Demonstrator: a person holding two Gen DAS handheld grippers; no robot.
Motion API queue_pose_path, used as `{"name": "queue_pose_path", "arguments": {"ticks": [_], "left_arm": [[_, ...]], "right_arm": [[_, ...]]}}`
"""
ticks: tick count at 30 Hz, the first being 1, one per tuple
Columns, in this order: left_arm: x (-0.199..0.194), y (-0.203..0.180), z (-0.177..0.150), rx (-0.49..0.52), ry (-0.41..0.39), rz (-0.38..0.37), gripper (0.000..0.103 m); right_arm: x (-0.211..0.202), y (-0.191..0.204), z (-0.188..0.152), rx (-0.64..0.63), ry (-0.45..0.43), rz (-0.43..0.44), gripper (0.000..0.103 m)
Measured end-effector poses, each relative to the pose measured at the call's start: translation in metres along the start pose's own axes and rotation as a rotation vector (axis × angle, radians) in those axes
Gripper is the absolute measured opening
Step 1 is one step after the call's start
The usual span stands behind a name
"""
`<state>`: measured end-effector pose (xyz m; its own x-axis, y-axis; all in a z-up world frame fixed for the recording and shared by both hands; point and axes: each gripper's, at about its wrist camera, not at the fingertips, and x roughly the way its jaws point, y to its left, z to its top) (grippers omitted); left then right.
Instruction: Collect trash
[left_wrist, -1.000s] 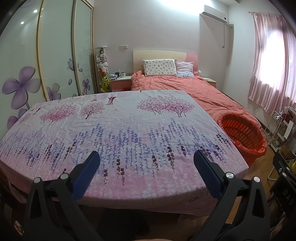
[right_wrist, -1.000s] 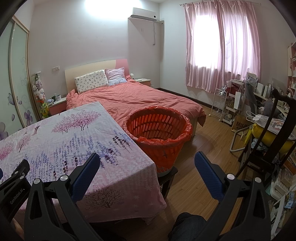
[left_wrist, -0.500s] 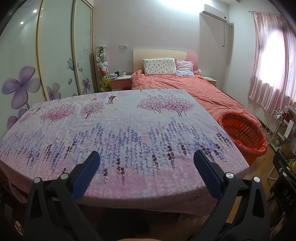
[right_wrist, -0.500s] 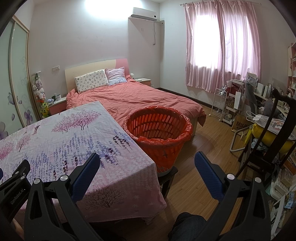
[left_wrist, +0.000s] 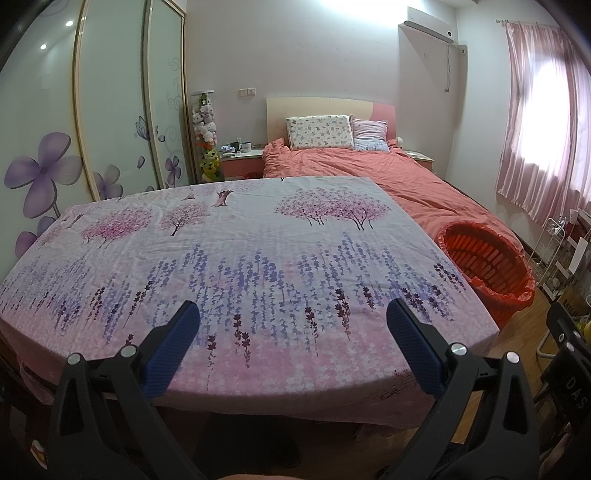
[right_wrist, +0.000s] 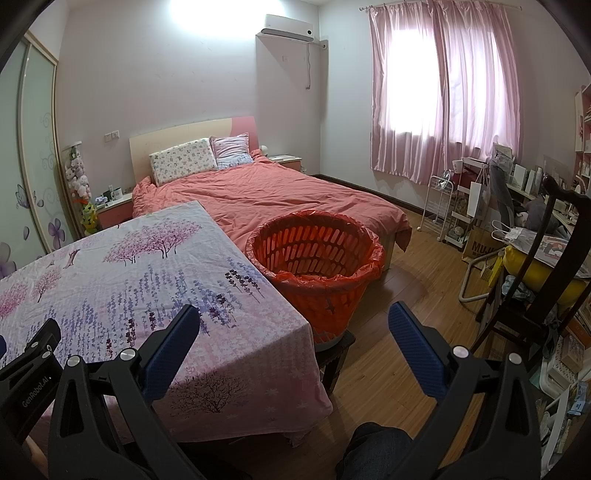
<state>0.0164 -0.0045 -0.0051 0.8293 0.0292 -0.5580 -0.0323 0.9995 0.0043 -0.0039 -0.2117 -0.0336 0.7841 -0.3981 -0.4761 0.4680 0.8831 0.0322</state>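
The left tool (left_wrist: 293, 325) is held wide apart above the near edge of the tabletop, its two blue ribbed pads (left_wrist: 176, 347) spread with nothing between them. The tabletop is covered by a pink and lilac cloth printed with blossom trees and hanging purple flowers (left_wrist: 258, 258), and no loose item can be made out on it. The right tool (right_wrist: 293, 326) is likewise spread fully, nothing gripped, and is held over the near right corner of the same cloth (right_wrist: 147, 280) and the wooden plank floor (right_wrist: 399, 295).

Just beside the right edge of the tabletop stands a round orange slotted plastic basket lined with a thin orange-red bag (right_wrist: 314, 258); it is raised on a dark stool whose edge shows beneath it. In the left wrist view the same basket (left_wrist: 487, 266) is seen at the far right, near the cloth's edge.

At the lower left of the right wrist view the black body of the left tool is seen, and the white lettering "GenRobot.AI" (right_wrist: 35, 391) can be read on it. In the left wrist view the letters "DAS" (left_wrist: 576, 391) are seen on a dark part at the lower right. A brown paper bag (right_wrist: 480, 243) among the clutter on the right bears large letters beginning "MUJ"; the remainder is hidden.

Behind the tabletop lies a bed with a salmon quilt (right_wrist: 280, 195). Pink curtains (right_wrist: 443, 88) hang at the lit window.
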Motion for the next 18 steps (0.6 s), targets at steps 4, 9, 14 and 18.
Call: {"name": "queue_pose_path", "arguments": {"ticks": [4,9,14,18], "left_arm": [[-0.0001,0.0012,-0.0010,0.001,0.001,-0.001,0.099],[-0.0002,0.0007,-0.0014,0.004,0.002,-0.002,0.099],[0.0000,0.0017,-0.0012,0.008,0.005,-0.005,0.099],[-0.0003,0.0013,-0.0009,0.009,0.005,-0.007,0.099]], "right_arm": [[0.0001,-0.0001,0.0001,0.000,0.001,0.000,0.101],[0.0001,-0.0002,0.0003,0.000,0.001,0.001,0.101],[0.0001,-0.0001,0.0005,0.000,0.001,0.001,0.101],[0.0002,-0.0002,0.0006,0.000,0.001,0.001,0.101]]}}
